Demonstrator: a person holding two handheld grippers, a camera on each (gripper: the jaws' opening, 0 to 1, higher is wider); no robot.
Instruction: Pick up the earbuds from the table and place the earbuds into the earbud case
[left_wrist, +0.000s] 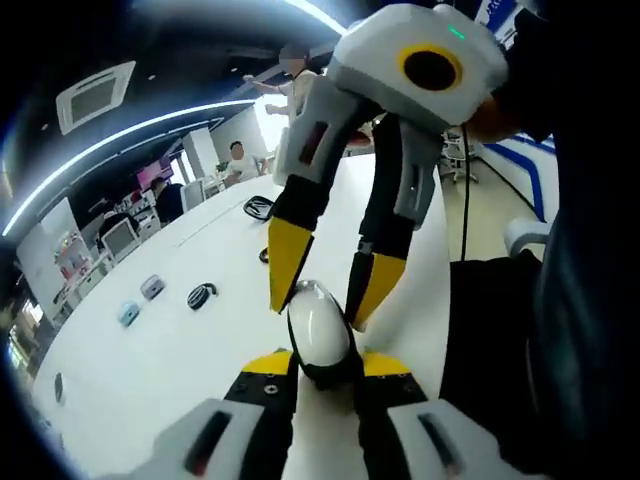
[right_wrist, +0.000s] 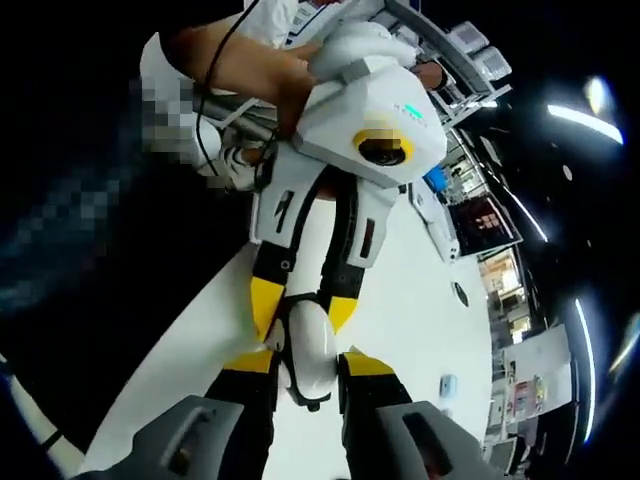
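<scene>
Nearest in the left gripper view, the left gripper (left_wrist: 322, 362) has its black, yellow-padded jaws closed on the lower end of a glossy white oval earbud case with a dark rim (left_wrist: 318, 335), holding it up above the long white table (left_wrist: 170, 340). Just beyond, the right gripper (left_wrist: 322, 293) comes in from above, its yellow tips set either side of the case's upper end with a narrow gap between them. Whether they press on the case or merely flank it, I cannot tell from here.

From the right gripper view the same meeting shows in reverse: the right gripper (right_wrist: 308, 372) brackets the near end of the white case (right_wrist: 308, 350), and the left gripper (right_wrist: 297, 305) pinches the far end, a hand (right_wrist: 255, 70) behind it. No loose earbud can be made out between the jaws or on the table nearby, so I cannot say whether the earbuds are already inside.

As I judge it, the step is handling the case between both tools, perhaps working the lid. To do it well, keep the left grip firm and still, and let the right tips move slowly along the seam without twisting the smooth shell out of the pads.

Farther off on the table lie a small black coiled band (left_wrist: 201, 296), a grey case (left_wrist: 152, 287) and a pale blue case (left_wrist: 128, 313), well apart from the work.
</scene>
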